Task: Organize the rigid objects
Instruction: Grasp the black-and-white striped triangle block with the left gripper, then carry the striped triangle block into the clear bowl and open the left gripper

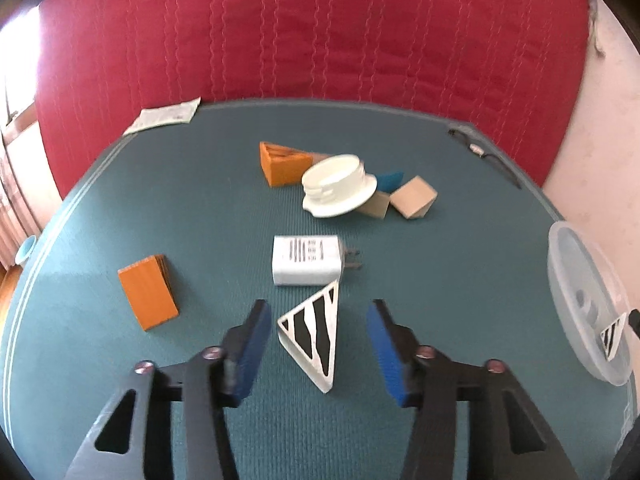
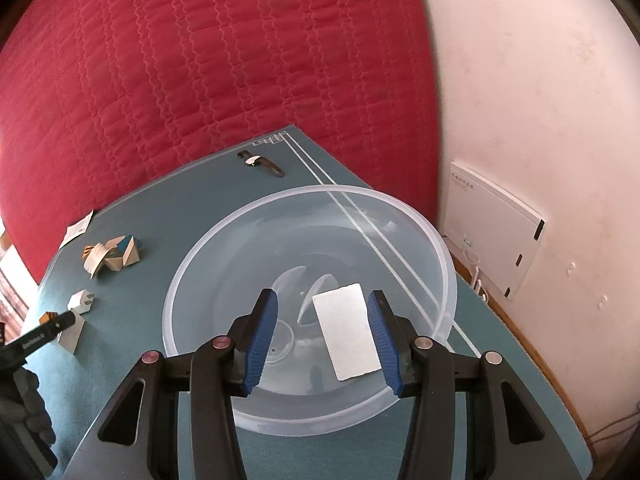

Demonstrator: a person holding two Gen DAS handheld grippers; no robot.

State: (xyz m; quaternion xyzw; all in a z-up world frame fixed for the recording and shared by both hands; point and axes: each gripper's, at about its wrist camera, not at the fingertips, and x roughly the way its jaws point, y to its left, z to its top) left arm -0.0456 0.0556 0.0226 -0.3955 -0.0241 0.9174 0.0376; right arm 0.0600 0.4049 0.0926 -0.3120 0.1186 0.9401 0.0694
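Left tongs straddle the wedge; right tongs wait over the bowl

Your left gripper (image 1: 316, 344) stands released around the white triangular plastic wedge with black stripes (image 1: 314, 334), mid-mat (image 1: 200, 200), long axis pointing away; closing off-centre could squirt it sideways. Your right gripper (image 2: 322, 334), over the clear plastic bowl (image 2: 400, 208), seemingly touches the white rectangular block (image 2: 346, 332) with one pad, unclamped.

Nothing can be read for certain: the white charger (image 1: 306, 260) carries black printed lines too blurred to make out, the white panel (image 2: 494, 232) on the wall has small grey lettering, and the mat (image 2: 280, 138) has a pale, illegible corner mark.
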